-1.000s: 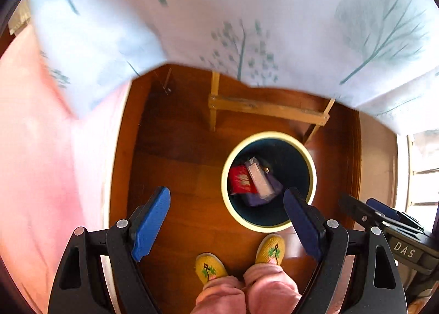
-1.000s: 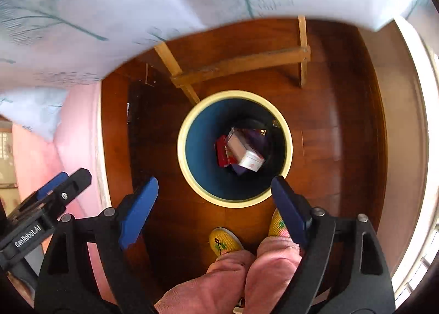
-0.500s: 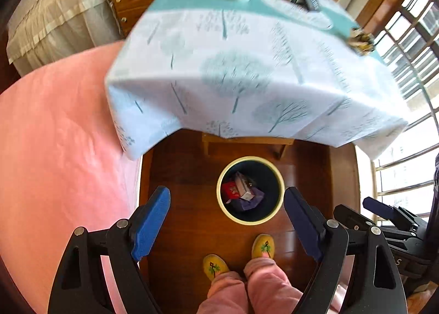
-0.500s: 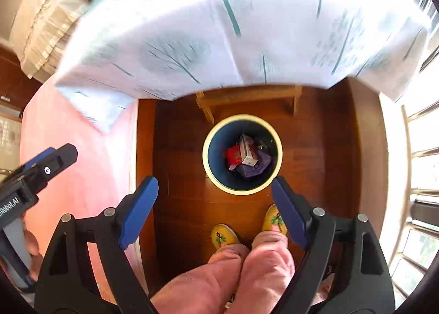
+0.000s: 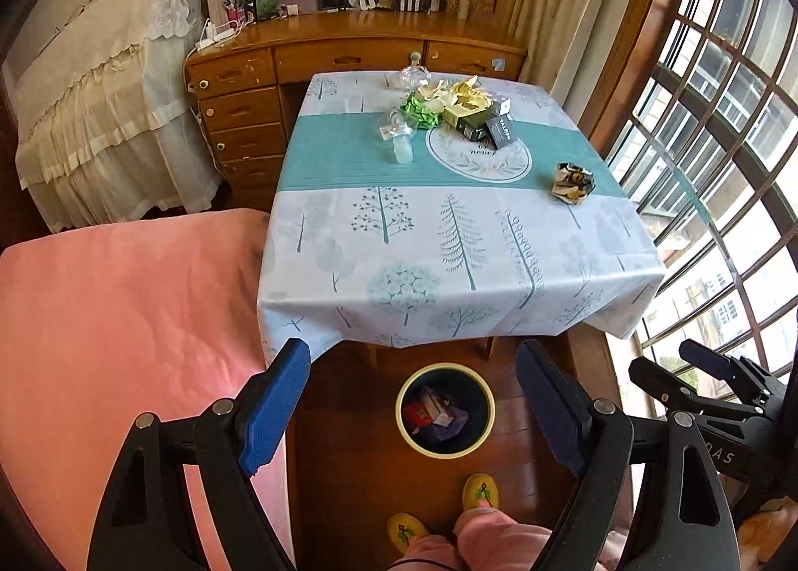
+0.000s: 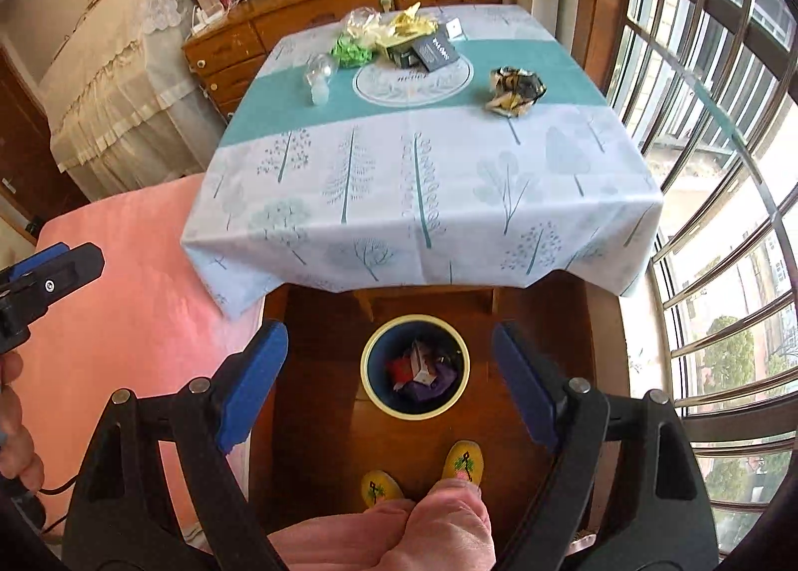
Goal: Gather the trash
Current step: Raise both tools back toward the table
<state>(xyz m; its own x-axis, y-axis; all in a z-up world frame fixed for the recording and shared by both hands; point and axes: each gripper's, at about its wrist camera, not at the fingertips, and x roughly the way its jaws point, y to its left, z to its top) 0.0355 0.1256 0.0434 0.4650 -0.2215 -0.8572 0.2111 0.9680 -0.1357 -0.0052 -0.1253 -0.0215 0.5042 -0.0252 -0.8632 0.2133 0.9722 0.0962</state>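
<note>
black gripper frames, silver rivets, blue fingers [image 5: 273, 414]; pink trousers [image 6: 399, 536], yellow slippers [image 6: 463, 462]

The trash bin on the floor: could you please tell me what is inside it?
The trash bin holds a red wrapper, a small carton and something purple. Whatever lies beneath them is covered.

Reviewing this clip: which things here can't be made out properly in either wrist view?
- Trash bin contents: the top items cover whatever lies beneath, in both views.
- Black box label: print too small to read.
- Trash pile: pieces overlap, so no count is possible.
- Table legs: hidden under the tablecloth.
- Right gripper, as seen from the left wrist: cut off by the frame edge. Left gripper fingers stand apart, empty.
</note>
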